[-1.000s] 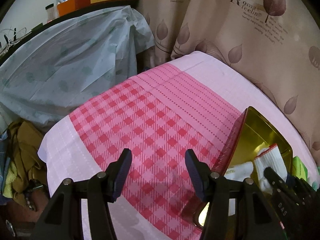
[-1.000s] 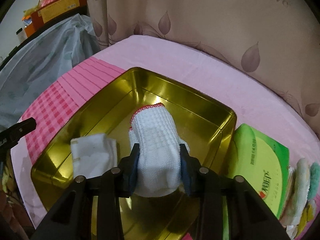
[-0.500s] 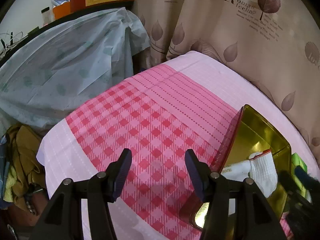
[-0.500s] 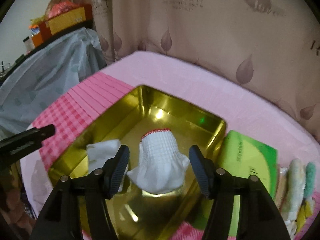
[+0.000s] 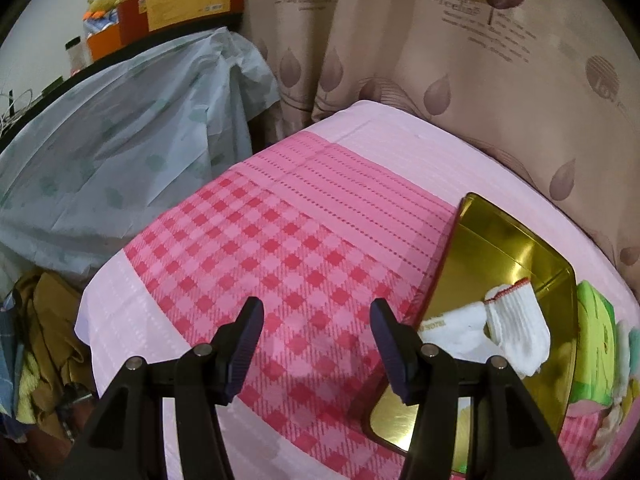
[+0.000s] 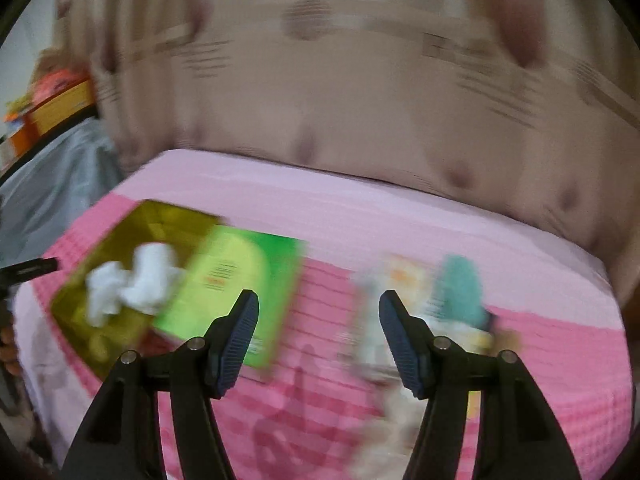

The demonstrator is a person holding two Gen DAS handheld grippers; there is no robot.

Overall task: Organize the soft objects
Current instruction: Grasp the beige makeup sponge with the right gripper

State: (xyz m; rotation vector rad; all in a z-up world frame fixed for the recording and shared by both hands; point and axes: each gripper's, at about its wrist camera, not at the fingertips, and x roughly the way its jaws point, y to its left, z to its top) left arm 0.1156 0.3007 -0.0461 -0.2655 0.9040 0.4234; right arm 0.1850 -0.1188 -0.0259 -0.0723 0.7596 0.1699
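The left gripper [image 5: 316, 328] has its fingers spread wide with nothing between them, hanging over the checked part of the pink cloth [image 5: 280, 248]. Just to its right is the gold tin [image 5: 500, 240], whose near wall stands next to the right finger.

In the tin lie two white socks. The ribbed sock [image 5: 516, 328] lies with its red-edged cuff toward the tin's far wall and its toe toward the near rim, so its long axis runs front to back. The other sock [image 5: 452, 326] touches it on the left, against the tin's left wall; which way it points cannot be told. Right of the tin, touching its right wall, is a green pack [image 5: 596, 332], and beyond that are pale cloths at the frame edge, too cut off to make out.

The right gripper [image 6: 318, 332] is likewise wide open and empty, above the cloth to the right of the tin [image 6: 108, 248]. This view is badly blurred. The two socks [image 6: 132, 284] show as a white lump inside the tin. The green pack [image 6: 240, 276] lies against the tin's right side, behind the left finger. Farther right of the tin, past the right finger, is a teal cloth [image 6: 460, 292] with pale soft things beside it; their shapes and directions are lost in the blur.
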